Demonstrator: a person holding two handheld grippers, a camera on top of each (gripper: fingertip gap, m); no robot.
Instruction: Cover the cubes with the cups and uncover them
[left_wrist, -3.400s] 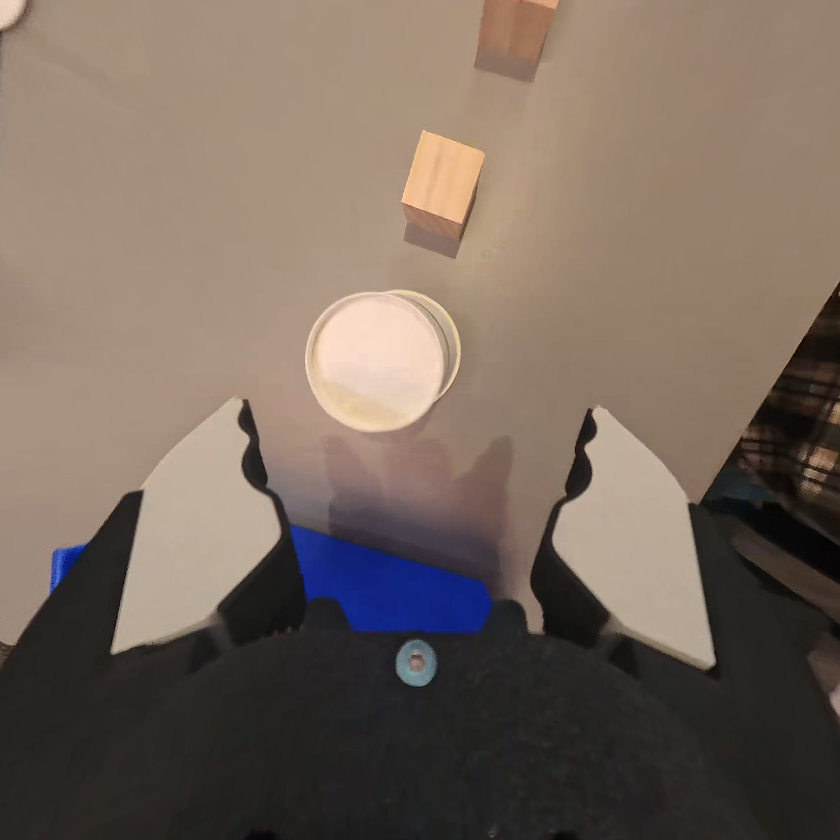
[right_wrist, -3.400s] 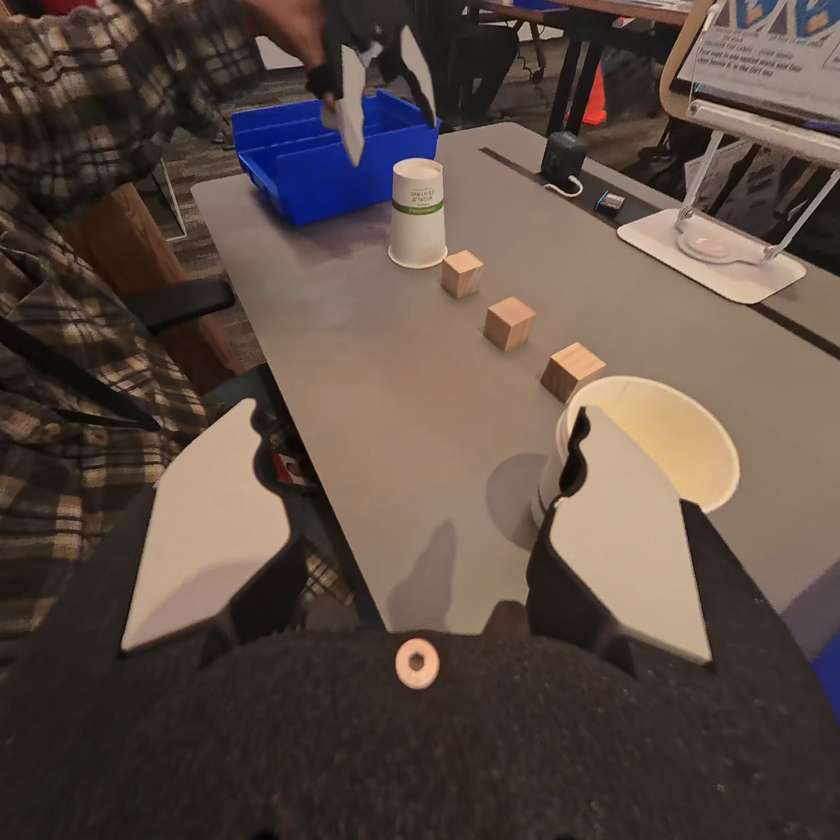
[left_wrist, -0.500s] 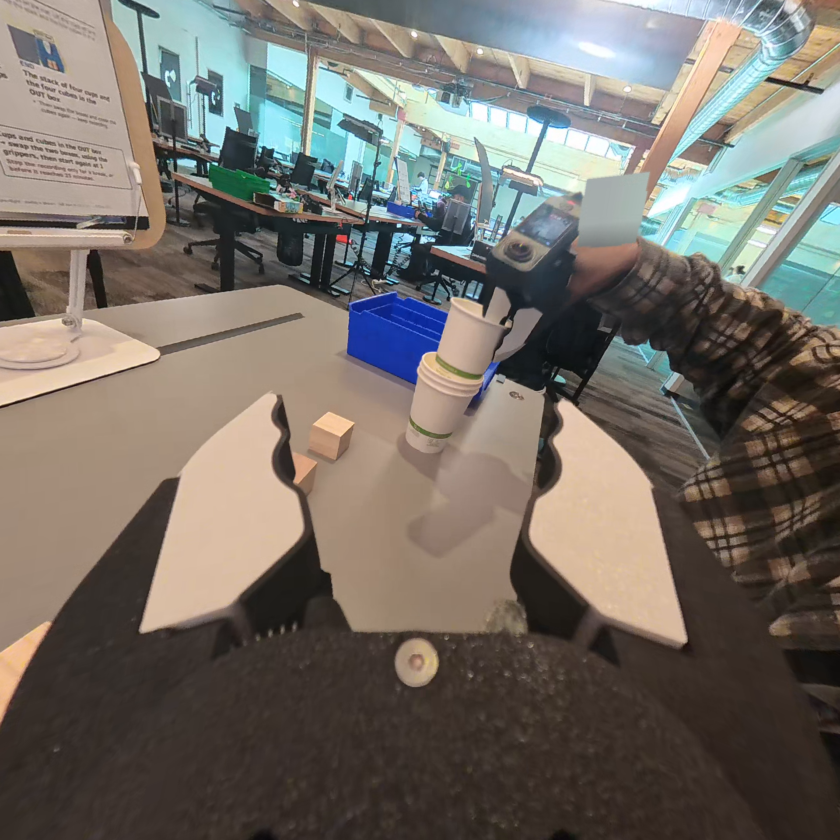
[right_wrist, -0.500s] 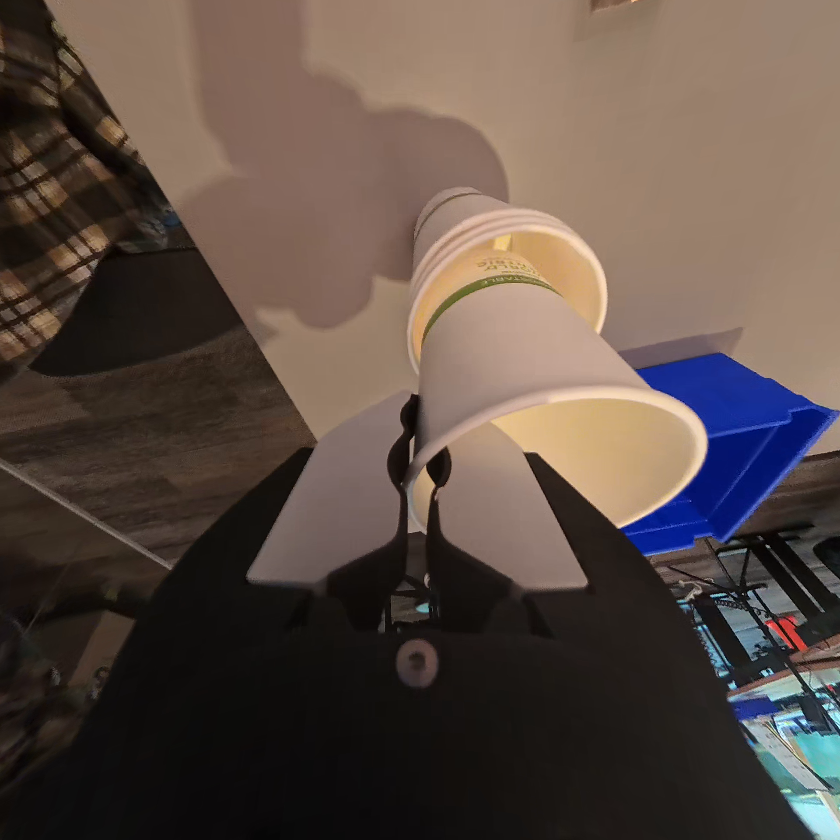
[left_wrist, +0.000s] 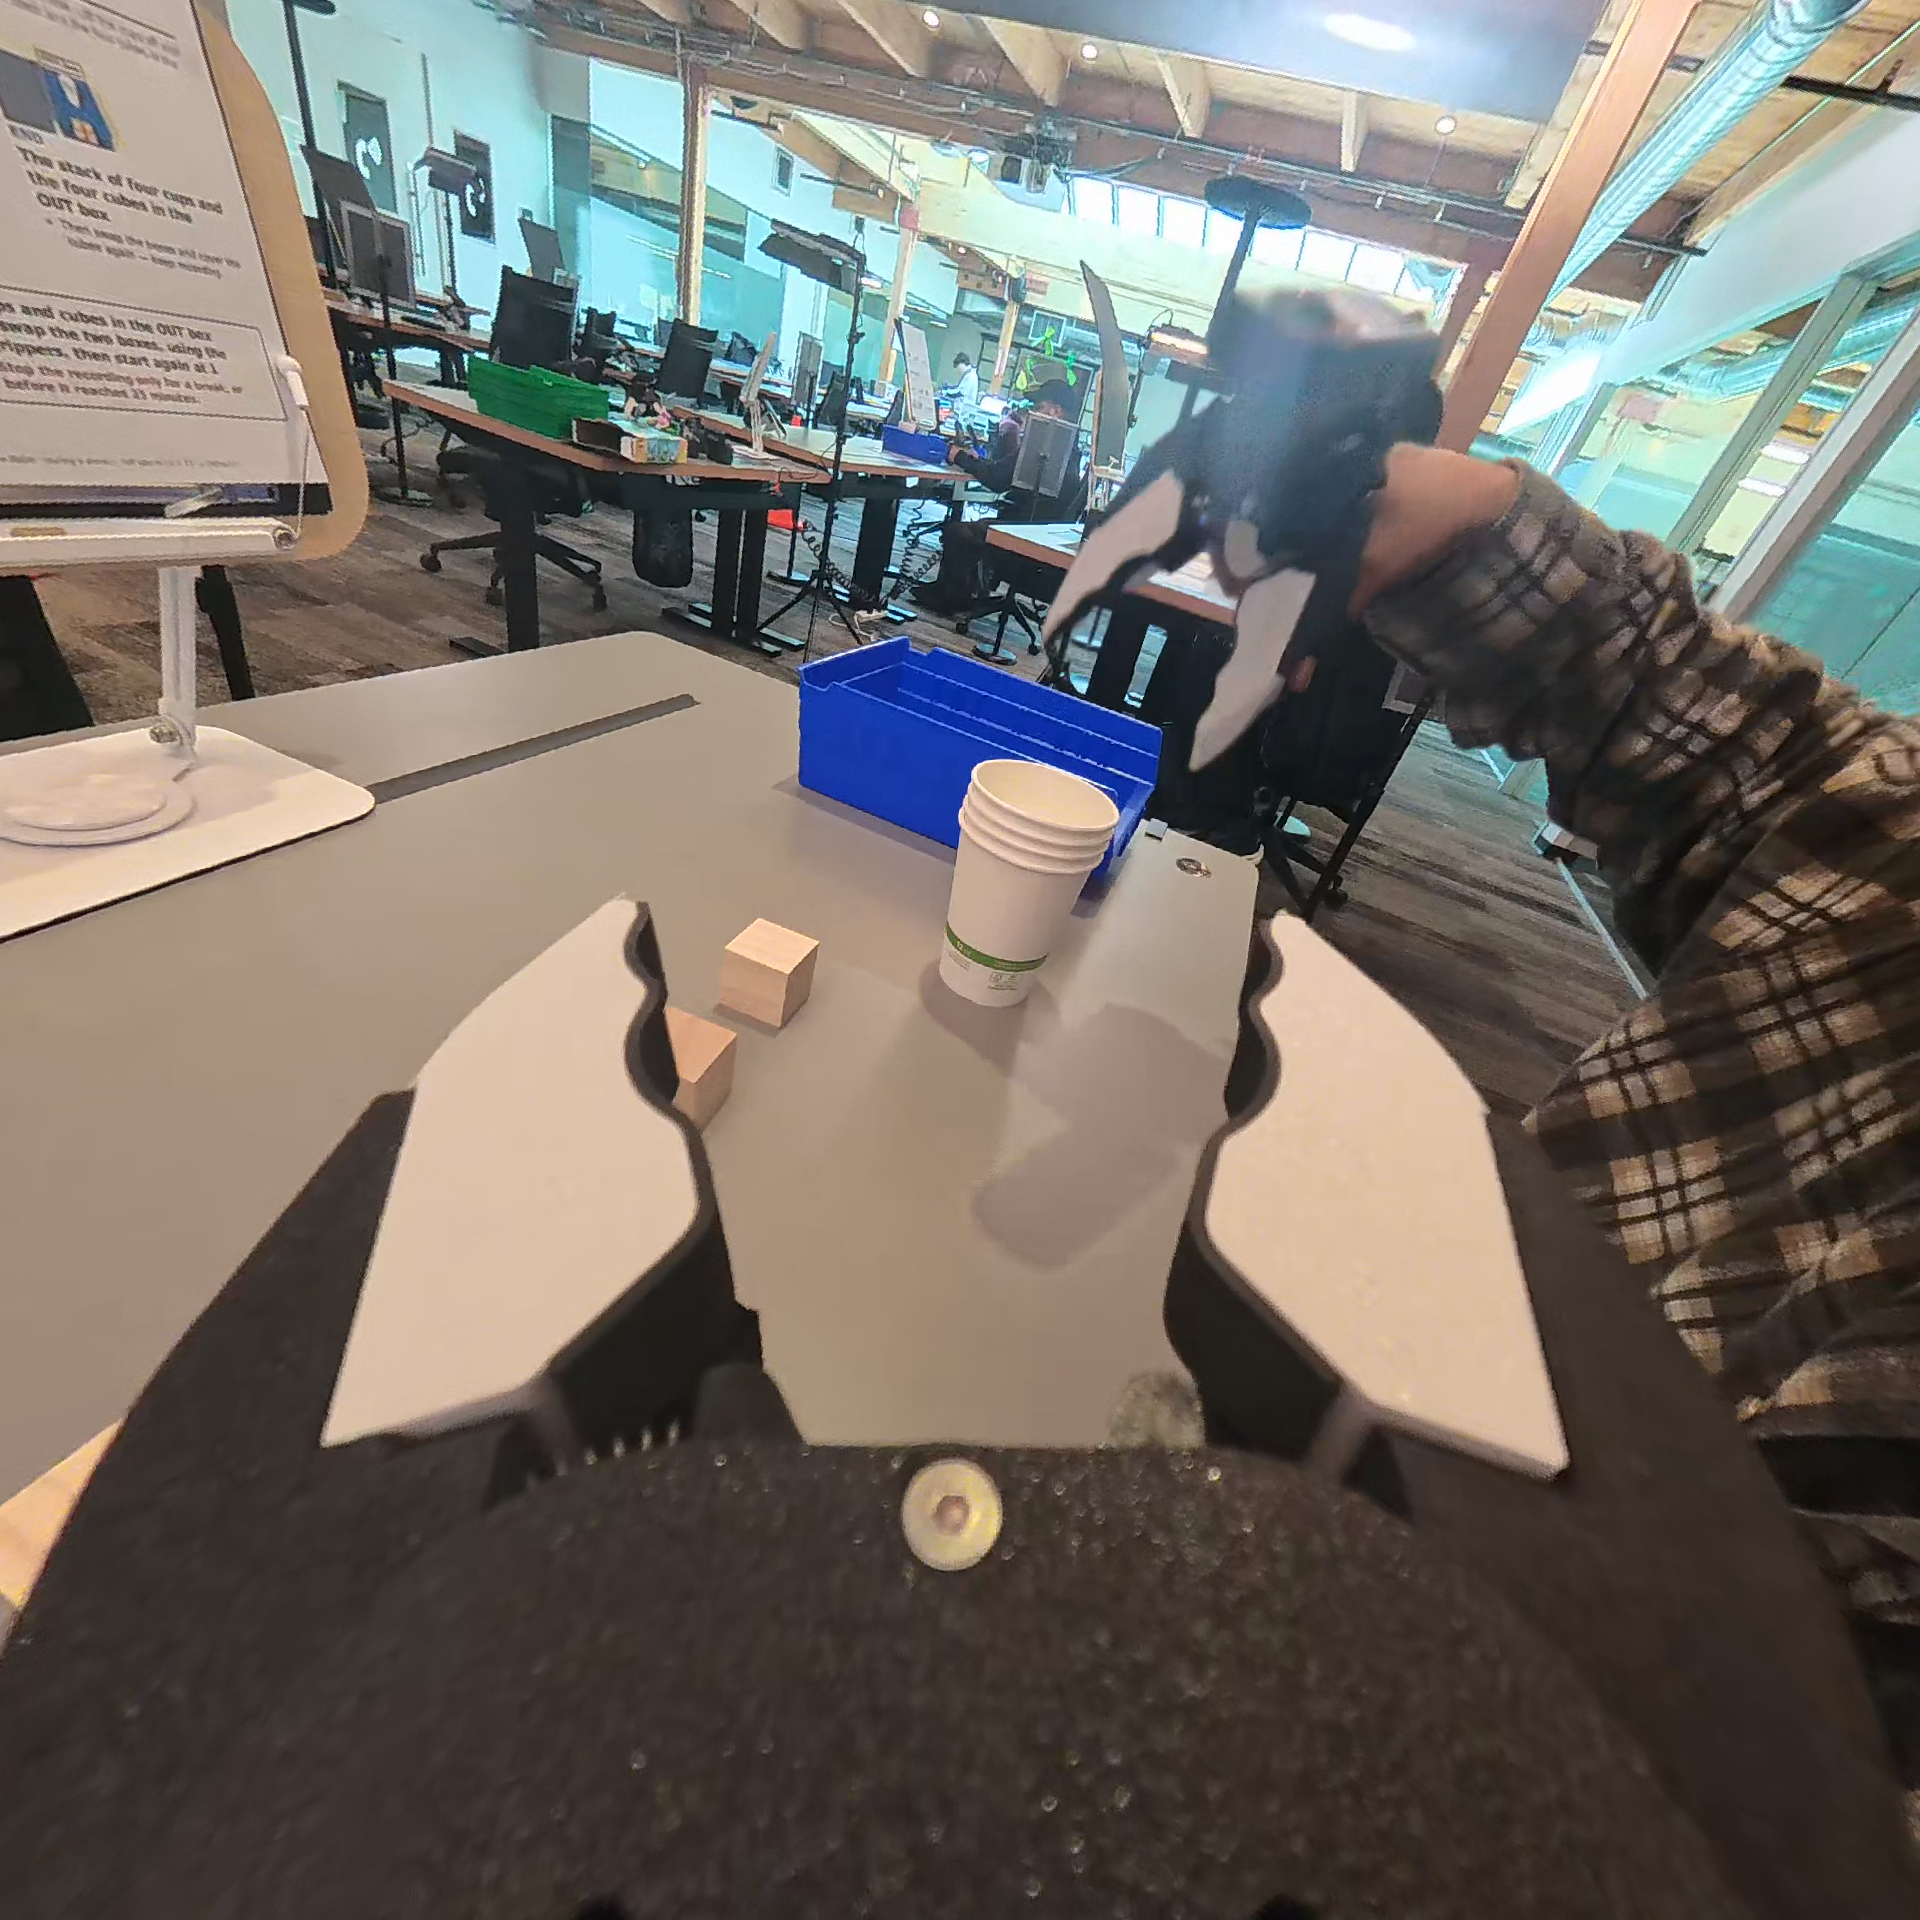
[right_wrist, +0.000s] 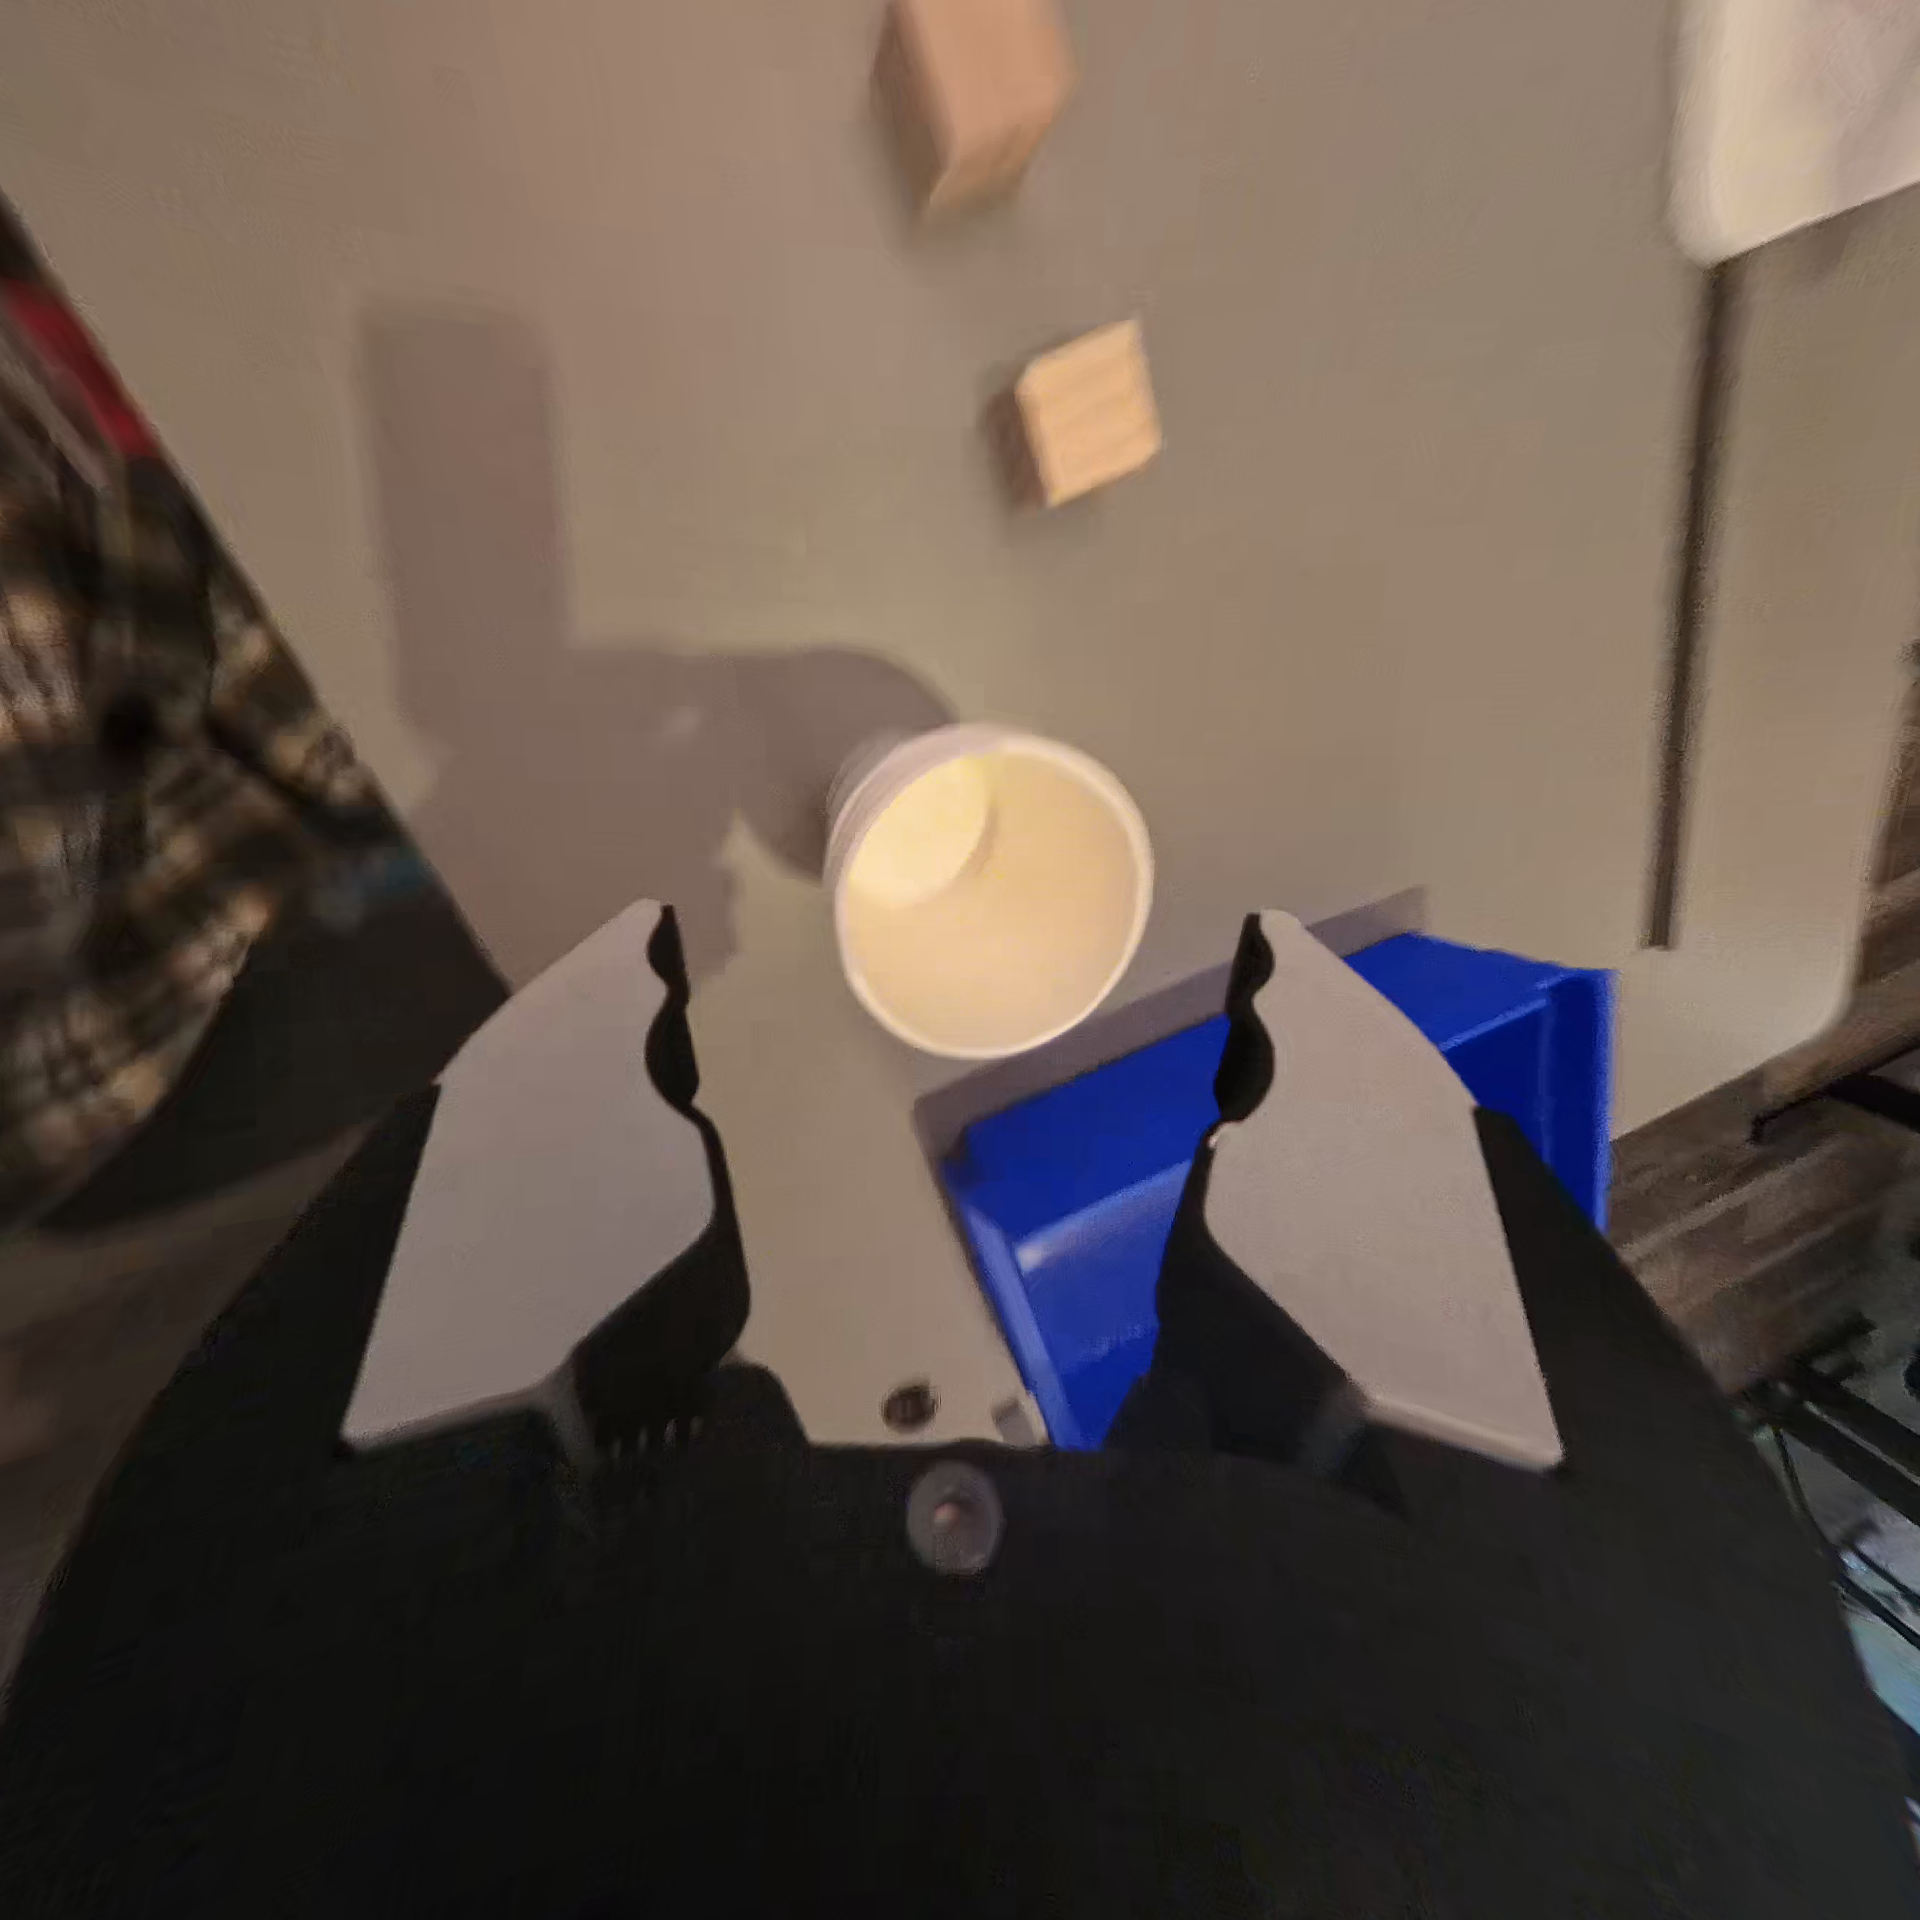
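Observation:
A stack of white paper cups (left_wrist: 1013, 888) stands upright, mouth up, on the grey table (left_wrist: 260, 997) in front of a blue bin (left_wrist: 966, 732); the right wrist view shows the stack (right_wrist: 987, 894) from above. Two wooden cubes (left_wrist: 769, 971) (left_wrist: 701, 1060) sit left of the stack, the nearer one partly behind my left finger; both cubes show in the right wrist view (right_wrist: 1086, 410) (right_wrist: 971, 99). My left gripper (left_wrist: 945, 971) is open and empty, low over the table. My right gripper (right_wrist: 956, 956) is open and empty above the stack, and shows in the left wrist view (left_wrist: 1174, 665).
A document stand on a white base (left_wrist: 125, 800) is at the far left of the table. A plaid sleeve (left_wrist: 1714, 831) reaches in from the right. The table's edge (left_wrist: 1247, 935) runs right of the cups. A pale wooden thing (left_wrist: 42, 1496) shows at the lower left.
My right gripper let go of the top cup, which now sits fully nested in the stack, and it opened and rose above the stack. My left gripper has barely moved.

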